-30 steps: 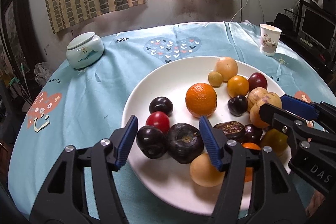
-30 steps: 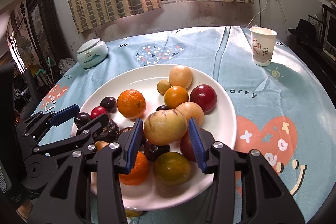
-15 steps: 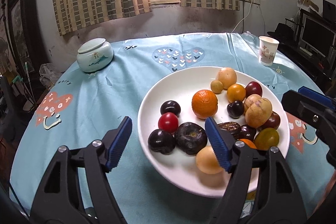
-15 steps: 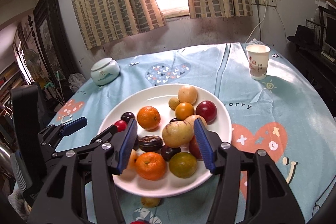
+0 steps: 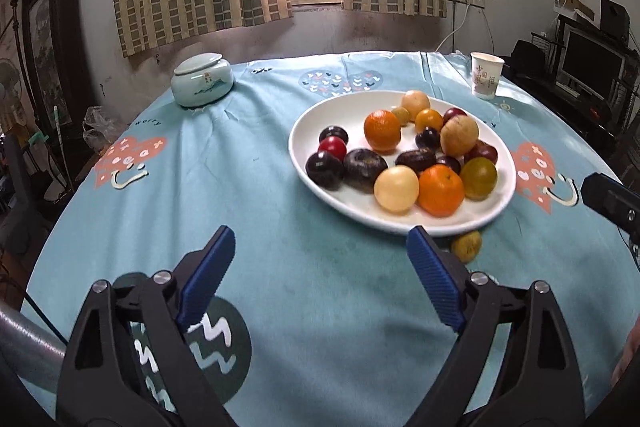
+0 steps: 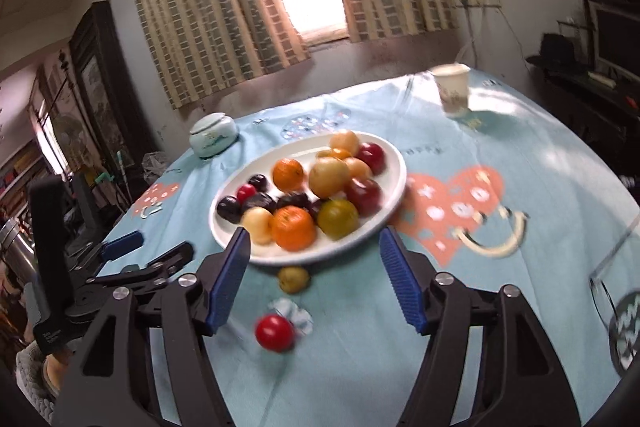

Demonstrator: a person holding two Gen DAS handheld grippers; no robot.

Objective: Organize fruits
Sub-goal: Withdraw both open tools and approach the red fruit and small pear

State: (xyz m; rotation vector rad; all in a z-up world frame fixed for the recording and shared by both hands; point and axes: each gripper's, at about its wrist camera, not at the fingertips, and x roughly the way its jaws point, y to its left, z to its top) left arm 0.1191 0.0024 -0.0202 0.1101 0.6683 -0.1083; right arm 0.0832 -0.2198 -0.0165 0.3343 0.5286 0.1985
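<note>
A white plate [image 5: 308, 131] [image 6: 394, 187] on the blue tablecloth holds several fruits: oranges [image 5: 382, 130], dark plums [image 5: 324, 169], yellow and red ones. Off the plate, by its near rim, lie a small yellow-green fruit [image 5: 466, 246] [image 6: 294, 279] and a red fruit [image 6: 275, 332]. My left gripper [image 5: 320, 269] hangs over bare cloth short of the plate, jaws still opening, nothing between them. My right gripper [image 6: 314, 279] is also opening and empty, with the two loose fruits on the cloth seen between its fingers, untouched. The left gripper [image 6: 132, 255] shows at the left of the right wrist view.
A pale lidded ceramic jar [image 5: 202, 83] stands at the back left, a paper cup [image 5: 485, 75] at the back right. Curtains and a window lie behind the round table. A monitor and shelves are on the right. Bare cloth lies left of the plate.
Both grippers have drawn back from the plate toward the near table edge and opened wider. The dark plums and the big yellow fruit once between their fingers stay on the plate.
</note>
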